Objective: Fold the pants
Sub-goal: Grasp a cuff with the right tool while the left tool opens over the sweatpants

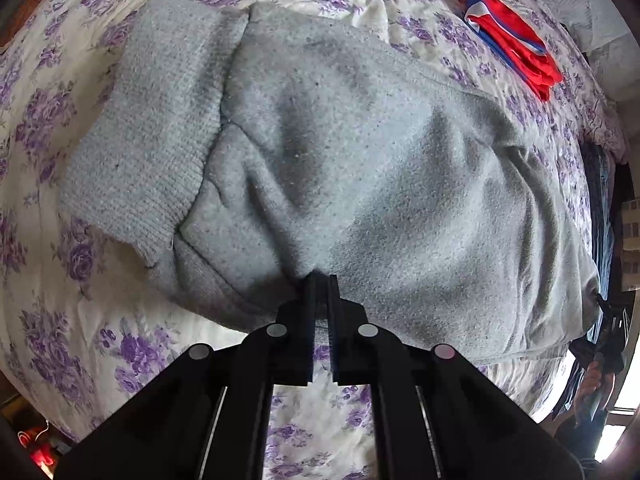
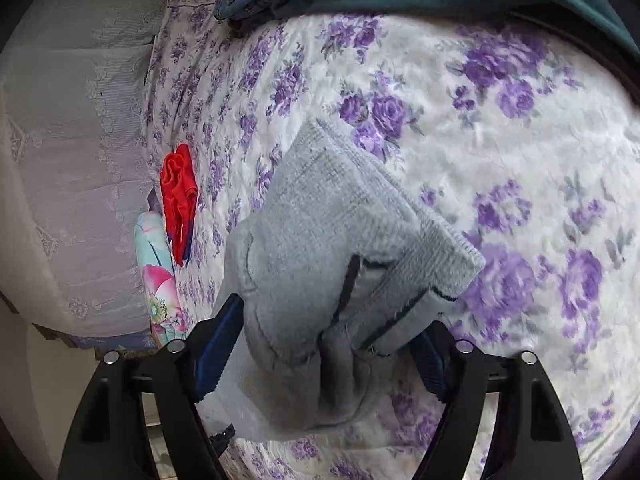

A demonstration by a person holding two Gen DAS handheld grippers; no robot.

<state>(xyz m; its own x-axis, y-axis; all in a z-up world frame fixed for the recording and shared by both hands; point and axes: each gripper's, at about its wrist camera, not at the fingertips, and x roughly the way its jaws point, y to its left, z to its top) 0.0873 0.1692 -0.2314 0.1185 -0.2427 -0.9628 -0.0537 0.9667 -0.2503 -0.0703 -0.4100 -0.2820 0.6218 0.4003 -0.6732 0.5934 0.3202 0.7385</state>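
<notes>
The grey pants [image 1: 320, 152] lie across the flowered bedspread [image 1: 60, 128], their ribbed cuff [image 2: 360, 208] folded over. The left gripper [image 1: 322, 284] pinches a fold of the near edge, jaws closed tight on the cloth. The right gripper [image 2: 324, 344] has bunched grey fabric between its half-spread jaws; I cannot tell whether the pads press it. A red garment [image 1: 512, 36] lies near the bed's far edge.
</notes>
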